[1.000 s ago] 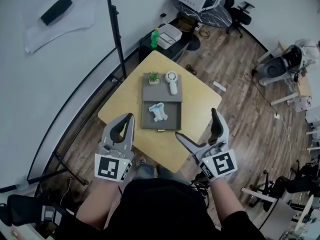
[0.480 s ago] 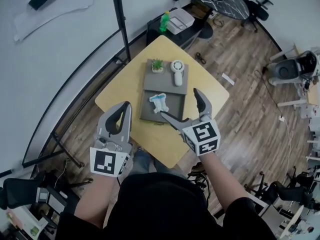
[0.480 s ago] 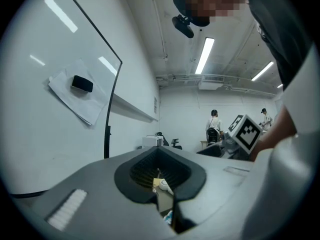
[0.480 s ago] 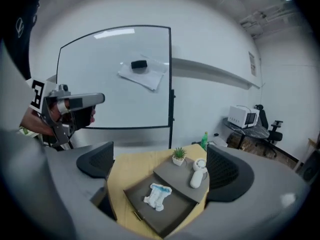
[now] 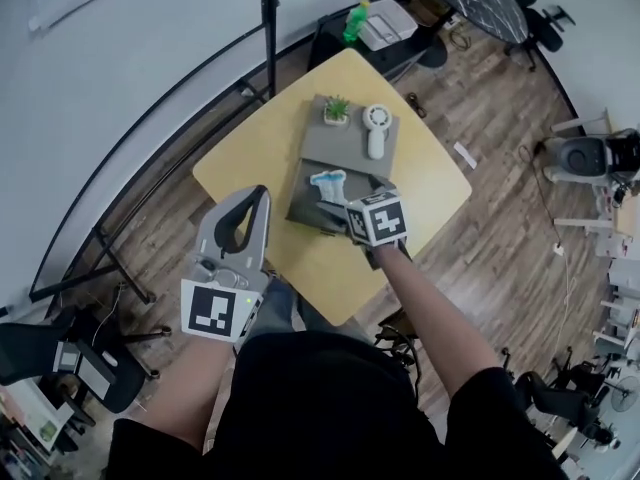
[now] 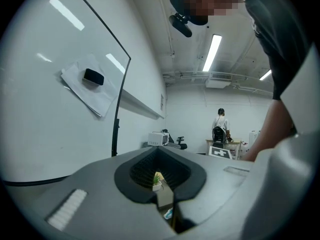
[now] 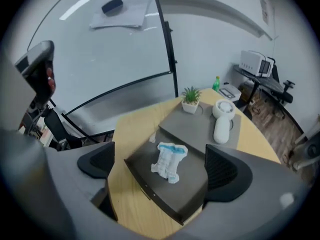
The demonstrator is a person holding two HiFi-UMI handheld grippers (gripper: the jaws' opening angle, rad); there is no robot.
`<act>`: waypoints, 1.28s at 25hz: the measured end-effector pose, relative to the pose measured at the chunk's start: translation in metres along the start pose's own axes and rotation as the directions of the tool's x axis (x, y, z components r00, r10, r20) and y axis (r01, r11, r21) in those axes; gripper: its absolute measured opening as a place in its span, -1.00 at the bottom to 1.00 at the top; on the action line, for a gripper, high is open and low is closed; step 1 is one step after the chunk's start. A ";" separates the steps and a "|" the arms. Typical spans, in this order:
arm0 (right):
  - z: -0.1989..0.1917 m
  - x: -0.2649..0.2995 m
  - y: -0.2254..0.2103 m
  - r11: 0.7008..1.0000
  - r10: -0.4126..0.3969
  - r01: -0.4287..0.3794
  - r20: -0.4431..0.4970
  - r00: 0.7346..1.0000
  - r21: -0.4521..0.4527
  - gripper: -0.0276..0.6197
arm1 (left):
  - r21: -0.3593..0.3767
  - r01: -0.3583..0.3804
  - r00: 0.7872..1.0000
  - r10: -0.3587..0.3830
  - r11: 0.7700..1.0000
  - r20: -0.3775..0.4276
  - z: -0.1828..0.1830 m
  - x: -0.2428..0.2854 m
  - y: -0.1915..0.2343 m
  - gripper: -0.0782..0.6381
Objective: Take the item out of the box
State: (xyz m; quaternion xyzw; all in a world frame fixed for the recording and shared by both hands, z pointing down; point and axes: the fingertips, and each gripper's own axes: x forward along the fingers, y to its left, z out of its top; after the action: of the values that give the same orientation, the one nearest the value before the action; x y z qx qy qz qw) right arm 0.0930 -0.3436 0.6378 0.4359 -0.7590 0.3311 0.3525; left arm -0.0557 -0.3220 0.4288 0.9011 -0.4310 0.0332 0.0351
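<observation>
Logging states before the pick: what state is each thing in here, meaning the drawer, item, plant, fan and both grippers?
drawer: pulled open, item inside.
item: folded, lying in the drawer, not gripped.
plant: upright on the box top.
fan: lying flat on the box top.
right gripper: open, jaws either side of the item, not closed on it.
left gripper: shut, empty, away from the box.

Head view: I find the right gripper hides its own jaws under its black-and-white marker cube, which also covers the near end of the open grey box. Left gripper view: the left gripper blocks most of the box, and I see only a sliver of the white-and-blue folded item.
</observation>
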 end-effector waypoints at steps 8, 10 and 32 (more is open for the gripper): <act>-0.043 0.057 -0.015 0.989 0.037 0.001 -0.255 0.966 0.150 0.70 | -0.024 -0.018 1.000 0.017 1.000 -0.022 -0.016 -0.001 0.008 -0.78; -0.053 0.067 -0.019 0.985 0.046 0.008 -0.309 0.950 0.171 0.65 | -0.031 -0.022 0.999 0.020 0.999 -0.035 -0.021 -0.001 0.009 -0.78; -0.086 0.107 -0.043 0.972 -0.026 0.144 -0.524 0.851 0.186 -0.17 | -0.087 -0.028 0.997 0.022 0.996 -0.074 -0.045 -0.005 0.003 -0.78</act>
State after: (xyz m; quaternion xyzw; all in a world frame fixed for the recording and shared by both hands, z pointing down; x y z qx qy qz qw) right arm 0.1125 -0.3371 0.7804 0.3999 -0.5748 0.5013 0.5083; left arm -0.0625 -0.3163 0.4732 0.8913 -0.4418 0.0474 0.0901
